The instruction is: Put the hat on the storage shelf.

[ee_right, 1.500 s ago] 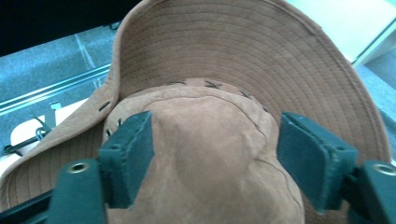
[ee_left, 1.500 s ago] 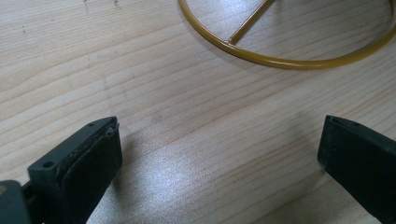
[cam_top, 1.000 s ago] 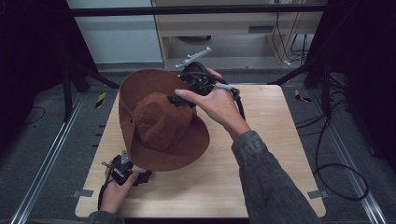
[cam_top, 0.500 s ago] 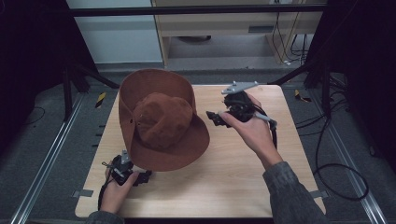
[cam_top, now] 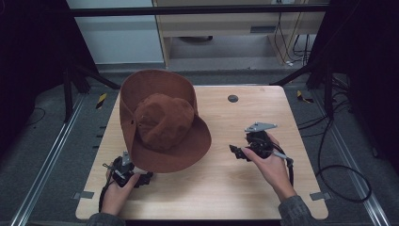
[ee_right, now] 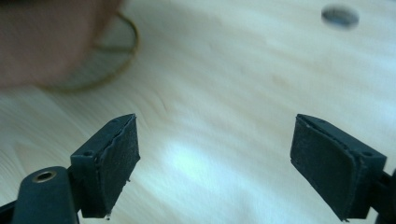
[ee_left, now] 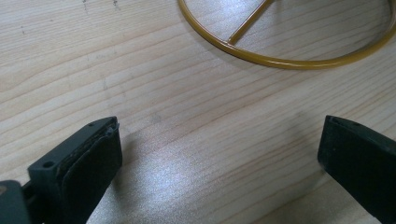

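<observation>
Left hand-held gripper (cam_top: pixel 126 173): held low at the near-left corner of the wooden surface (cam_top: pixel 221 193), just beside the near brim of the hat. In the left gripper view its jaws stand wide apart with nothing but bare wood between them; a thin yellow wire ring (ee_left: pixel 280 51) lies on the surface ahead.

Brown hat (cam_top: pixel 162 120): sits on the left half of the surface, crown up and tilted, brim raised off the wood on the near side.

Small dark round disc (cam_top: pixel 232 98): set in the surface toward the far edge, right of the hat.

Right hand-held gripper (cam_top: pixel 247 148): held above the right half, well apart from the hat, jaws spread and empty.
</observation>
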Action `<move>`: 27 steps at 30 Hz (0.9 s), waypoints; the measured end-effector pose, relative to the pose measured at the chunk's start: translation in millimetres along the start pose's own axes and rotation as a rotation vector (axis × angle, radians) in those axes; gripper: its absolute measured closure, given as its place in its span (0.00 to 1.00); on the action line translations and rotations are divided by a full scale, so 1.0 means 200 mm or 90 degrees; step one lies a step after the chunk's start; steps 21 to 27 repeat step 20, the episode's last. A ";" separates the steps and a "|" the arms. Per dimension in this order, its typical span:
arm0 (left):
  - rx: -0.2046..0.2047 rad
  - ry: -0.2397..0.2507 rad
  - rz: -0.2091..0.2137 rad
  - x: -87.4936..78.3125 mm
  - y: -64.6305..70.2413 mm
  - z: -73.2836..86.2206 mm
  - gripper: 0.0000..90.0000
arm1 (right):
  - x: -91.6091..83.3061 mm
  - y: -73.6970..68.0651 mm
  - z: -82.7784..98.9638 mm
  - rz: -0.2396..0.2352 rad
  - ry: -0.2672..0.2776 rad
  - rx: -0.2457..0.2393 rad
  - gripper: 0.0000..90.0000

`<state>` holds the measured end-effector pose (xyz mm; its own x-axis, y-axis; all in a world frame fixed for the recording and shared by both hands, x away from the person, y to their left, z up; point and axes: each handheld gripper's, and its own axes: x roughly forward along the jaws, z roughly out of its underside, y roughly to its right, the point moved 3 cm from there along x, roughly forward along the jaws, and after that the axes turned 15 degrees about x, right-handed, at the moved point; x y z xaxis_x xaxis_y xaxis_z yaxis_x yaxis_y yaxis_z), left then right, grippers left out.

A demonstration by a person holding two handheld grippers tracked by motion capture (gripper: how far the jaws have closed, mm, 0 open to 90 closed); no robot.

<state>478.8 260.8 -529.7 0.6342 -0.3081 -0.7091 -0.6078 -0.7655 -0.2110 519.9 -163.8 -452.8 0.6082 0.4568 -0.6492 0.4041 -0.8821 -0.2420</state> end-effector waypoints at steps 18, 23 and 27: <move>-0.002 0.001 0.002 0.00 0.00 0.00 0.00 | 0.16 0.13 0.35 0.084 -0.019 0.026 0.12; -0.002 0.001 0.002 0.00 0.00 0.00 0.00 | 0.16 0.14 0.36 0.078 -0.004 0.023 0.09; -0.002 0.001 0.002 0.00 0.00 0.00 0.00 | 0.16 0.14 0.36 0.078 -0.004 0.023 0.09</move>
